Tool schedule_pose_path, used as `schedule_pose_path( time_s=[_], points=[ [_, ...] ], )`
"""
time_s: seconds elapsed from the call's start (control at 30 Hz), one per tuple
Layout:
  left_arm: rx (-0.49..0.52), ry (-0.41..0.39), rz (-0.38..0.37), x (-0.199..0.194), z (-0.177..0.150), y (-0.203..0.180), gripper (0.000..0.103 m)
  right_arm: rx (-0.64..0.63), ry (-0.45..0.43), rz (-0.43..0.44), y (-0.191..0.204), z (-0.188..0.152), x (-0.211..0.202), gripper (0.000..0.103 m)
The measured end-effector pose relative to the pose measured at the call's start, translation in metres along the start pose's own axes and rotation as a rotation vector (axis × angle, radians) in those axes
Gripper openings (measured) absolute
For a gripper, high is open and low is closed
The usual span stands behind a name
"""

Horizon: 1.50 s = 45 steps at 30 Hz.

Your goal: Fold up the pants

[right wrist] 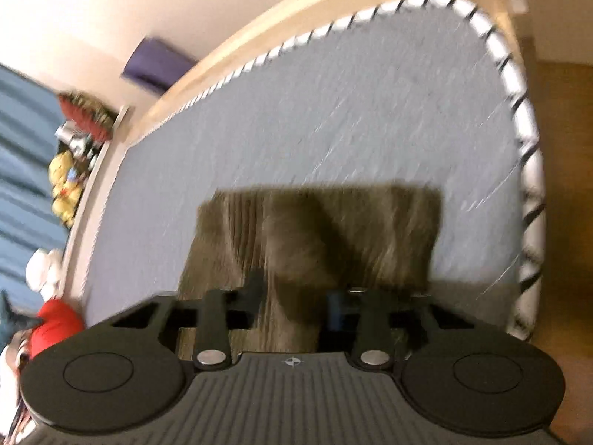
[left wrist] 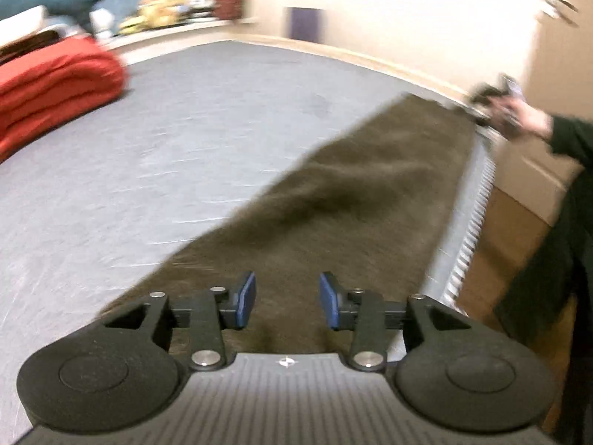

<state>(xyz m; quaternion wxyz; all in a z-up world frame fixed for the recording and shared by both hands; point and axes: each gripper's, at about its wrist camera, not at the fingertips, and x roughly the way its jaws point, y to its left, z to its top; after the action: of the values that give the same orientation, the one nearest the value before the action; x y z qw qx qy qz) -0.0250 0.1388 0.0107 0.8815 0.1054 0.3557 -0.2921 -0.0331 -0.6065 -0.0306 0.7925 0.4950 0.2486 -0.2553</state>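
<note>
Dark olive-brown pants (left wrist: 333, 193) lie flat in a long strip on the grey bed sheet (left wrist: 185, 129), along the bed's right edge. My left gripper (left wrist: 289, 298) hovers over their near end, open, its blue pads (left wrist: 246, 298) apart with nothing pinched. At the pants' far end a person's hand carries the right gripper (left wrist: 494, 107), blurred. In the right wrist view the pants (right wrist: 315, 230) stretch away under the right gripper (right wrist: 296, 304). Its jaws stand apart above the cloth, which also shows to the left of the left finger. Both views are motion-blurred.
A folded red blanket (left wrist: 55, 85) and a stuffed shark (left wrist: 74, 0) sit at the far left of the bed. The striped mattress edge (right wrist: 526, 148) and wooden floor lie close beside the pants. A dark sleeve (left wrist: 556, 204) is at the right. A cluttered shelf (right wrist: 74, 170) runs along the wall.
</note>
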Motion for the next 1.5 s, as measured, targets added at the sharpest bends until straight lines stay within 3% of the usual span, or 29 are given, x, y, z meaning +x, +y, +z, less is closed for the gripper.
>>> schedule_pose_path(
  time_s=[0.13,0.23,0.27,0.3,0.37,0.4,0.47,0.5,0.57,0.77,0.87,0.9,1.0,1.1,1.17,1.27,1.4,1.43,1.5],
  points=[
    [-0.139,0.014,0.168,0.007,0.006,0.025,0.043,-0.031,-0.114,-0.042,0.006,0.004,-0.024,0.013],
    [-0.244,-0.002,0.26,0.005,0.014,0.041,0.043,-0.041,-0.281,-0.217,-0.002,-0.003,-0.049,0.013],
    [-0.3,0.0,0.283,0.005,0.017,0.048,0.047,0.004,-0.287,-0.293,-0.014,-0.004,-0.048,0.013],
    [-0.359,0.007,0.306,0.005,0.018,0.056,0.054,0.032,-0.236,-0.325,-0.026,-0.004,-0.04,0.014],
    [-0.507,0.039,0.362,0.005,0.022,0.075,0.062,0.018,-0.19,-0.318,-0.028,0.0,-0.031,0.022],
    [-0.572,0.04,0.378,0.002,0.022,0.085,0.066,-0.005,-0.203,-0.335,-0.021,0.004,-0.034,0.027],
    [-0.692,0.036,0.39,-0.003,0.022,0.103,0.072,-0.075,-0.269,-0.342,-0.006,0.005,-0.044,0.052],
    [-0.754,0.038,0.399,-0.005,0.019,0.111,0.072,-0.112,-0.309,-0.346,-0.002,0.006,-0.049,0.055],
    [-0.853,0.037,0.384,-0.008,0.01,0.123,0.072,-0.182,-0.368,-0.347,0.012,0.007,-0.053,0.057],
    [-0.974,0.114,0.373,-0.003,-0.026,0.127,0.075,-0.263,-0.383,-0.296,0.022,0.019,-0.042,0.057],
    [-0.981,0.111,0.307,-0.002,-0.028,0.127,0.073,-0.324,-0.347,-0.224,0.029,0.027,-0.025,0.057],
    [-0.94,0.116,0.313,-0.003,-0.026,0.124,0.051,-0.351,-0.324,-0.196,0.033,0.029,-0.02,0.057],
    [-0.814,0.117,0.314,-0.011,-0.017,0.112,0.031,-0.464,-0.268,-0.147,0.046,0.031,-0.002,0.057],
    [-0.795,0.126,0.348,-0.02,-0.025,0.105,0.03,-0.565,-0.233,-0.115,0.061,0.027,0.014,0.06],
    [-0.783,0.134,0.363,-0.019,-0.025,0.099,0.03,-0.628,-0.225,-0.114,0.073,0.025,0.028,0.069],
    [-0.776,0.138,0.37,-0.018,-0.029,0.095,0.03,-0.703,-0.195,-0.136,0.086,0.025,0.051,0.075],
    [-0.829,0.131,0.356,-0.012,-0.028,0.108,0.03,-0.798,-0.14,-0.199,0.093,0.027,0.086,0.075],
    [-0.826,0.134,0.36,-0.012,-0.027,0.107,0.03,-0.813,-0.117,-0.202,0.094,0.026,0.093,0.072],
    [-0.819,0.14,0.367,-0.008,-0.025,0.112,0.029,-0.834,-0.069,-0.133,0.097,0.026,0.096,0.034]
  ],
)
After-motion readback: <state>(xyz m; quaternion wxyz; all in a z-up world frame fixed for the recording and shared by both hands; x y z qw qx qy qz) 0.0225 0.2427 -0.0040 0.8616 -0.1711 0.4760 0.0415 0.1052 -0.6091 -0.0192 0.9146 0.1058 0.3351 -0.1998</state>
